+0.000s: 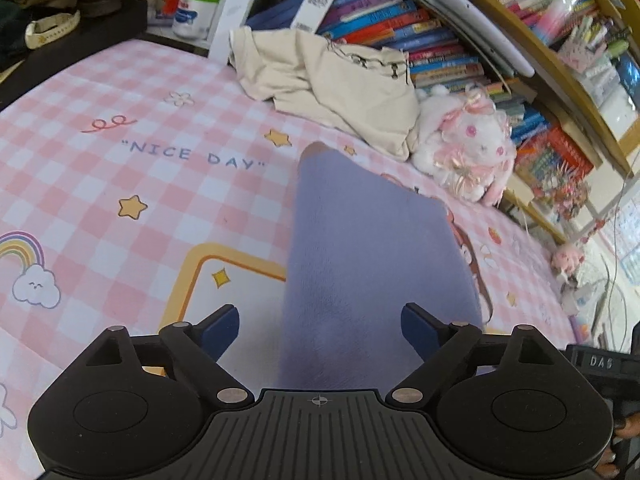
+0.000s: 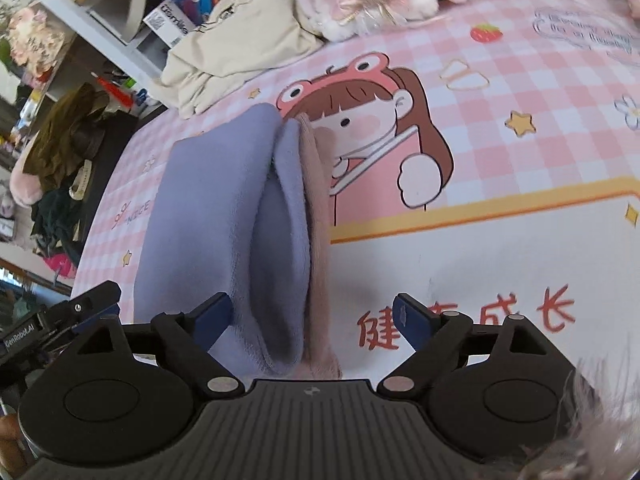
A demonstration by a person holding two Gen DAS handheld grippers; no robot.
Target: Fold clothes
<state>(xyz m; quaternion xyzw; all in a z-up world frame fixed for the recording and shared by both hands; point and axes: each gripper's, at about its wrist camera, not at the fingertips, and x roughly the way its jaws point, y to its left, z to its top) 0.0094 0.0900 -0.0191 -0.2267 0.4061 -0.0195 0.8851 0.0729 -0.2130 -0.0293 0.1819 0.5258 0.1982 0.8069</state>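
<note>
A folded lavender fleece garment [image 1: 360, 256] lies on the pink checked bed sheet [image 1: 120, 184]. My left gripper [image 1: 320, 330] is open above its near end, blue pads wide apart and touching nothing. In the right wrist view the same lavender garment [image 2: 224, 216] shows folded layers with a dusty-pink inner edge [image 2: 318, 208] along its right side. My right gripper [image 2: 312, 316] is open over the garment's near end, the cloth lying between the pads without being pinched. A crumpled cream garment [image 1: 332, 80] lies at the far side of the bed.
A white and pink plush rabbit [image 1: 468, 140] sits next to the cream garment [image 2: 236, 40]. Shelves packed with books [image 1: 420, 28] line the far side. Dark clothes [image 2: 68, 136] are piled beyond the bed's left edge. The other gripper [image 2: 60, 320] shows at the left edge of the right wrist view.
</note>
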